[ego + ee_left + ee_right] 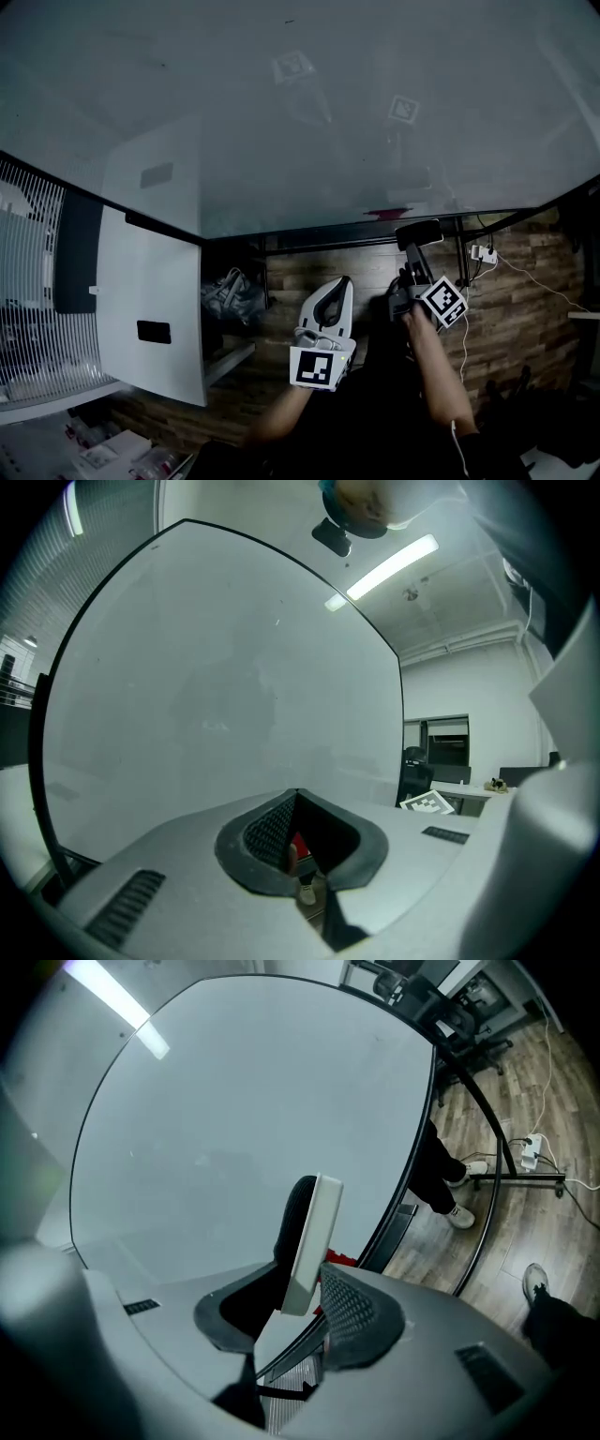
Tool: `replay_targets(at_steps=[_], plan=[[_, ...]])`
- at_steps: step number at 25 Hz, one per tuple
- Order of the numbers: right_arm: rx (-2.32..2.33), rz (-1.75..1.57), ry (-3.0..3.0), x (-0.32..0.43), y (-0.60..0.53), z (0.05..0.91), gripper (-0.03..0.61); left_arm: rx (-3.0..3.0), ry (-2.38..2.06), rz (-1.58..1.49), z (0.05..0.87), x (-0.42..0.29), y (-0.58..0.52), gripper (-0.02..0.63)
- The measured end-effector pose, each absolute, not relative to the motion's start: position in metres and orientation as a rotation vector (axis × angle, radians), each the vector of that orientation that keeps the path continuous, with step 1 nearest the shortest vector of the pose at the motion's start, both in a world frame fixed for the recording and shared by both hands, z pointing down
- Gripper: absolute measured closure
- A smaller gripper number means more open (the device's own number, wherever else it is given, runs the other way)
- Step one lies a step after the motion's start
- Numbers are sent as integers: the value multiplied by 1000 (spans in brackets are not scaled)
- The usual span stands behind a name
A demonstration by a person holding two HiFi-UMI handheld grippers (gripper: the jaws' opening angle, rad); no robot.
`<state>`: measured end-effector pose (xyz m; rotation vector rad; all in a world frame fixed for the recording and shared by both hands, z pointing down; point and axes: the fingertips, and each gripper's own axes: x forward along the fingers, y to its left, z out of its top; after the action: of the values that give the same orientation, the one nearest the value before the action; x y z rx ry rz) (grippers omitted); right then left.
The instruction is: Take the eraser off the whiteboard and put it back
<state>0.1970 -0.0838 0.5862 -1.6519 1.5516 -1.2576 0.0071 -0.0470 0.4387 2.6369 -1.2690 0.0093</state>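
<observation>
The whiteboard [328, 112] fills the upper head view and stands in front of both grippers [216, 686] [244, 1110]. My right gripper [419, 247] [309, 1283] is shut on the eraser [419, 232] [314, 1222], a flat block with a white back and black felt. It holds the eraser upright near the board's lower edge, felt side toward the board. Whether the felt touches the board I cannot tell. My left gripper [345, 281] [297, 794] hangs lower and to the left, its tips together with nothing between them. A small red thing [387, 214] [342, 1260] lies on the board's tray.
A white panel [155, 281] stands at the left beside a ribbed white unit [28, 309]. A grey bag [230, 295] lies under the board. A power strip [484, 253] [531, 1152] and cables lie on the wood floor by the board's stand foot [516, 1180]. A person's legs [450, 1185] show beyond the board.
</observation>
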Motion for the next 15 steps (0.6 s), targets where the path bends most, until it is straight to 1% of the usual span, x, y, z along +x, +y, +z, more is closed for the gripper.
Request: replay_targets(at_steps=[6, 9, 15], plan=[[-1663, -1221, 1620, 190, -70, 555, 430, 2641, -1256, -8, 427, 1, -37, 614], [-1657, -1205, 1666, 186, -63, 540, 431, 2640, -1287, 30, 429, -3, -37, 614], [-1572, -1199, 1718, 187, -54, 520, 431, 2650, -1312, 59, 422, 8, -35, 614]])
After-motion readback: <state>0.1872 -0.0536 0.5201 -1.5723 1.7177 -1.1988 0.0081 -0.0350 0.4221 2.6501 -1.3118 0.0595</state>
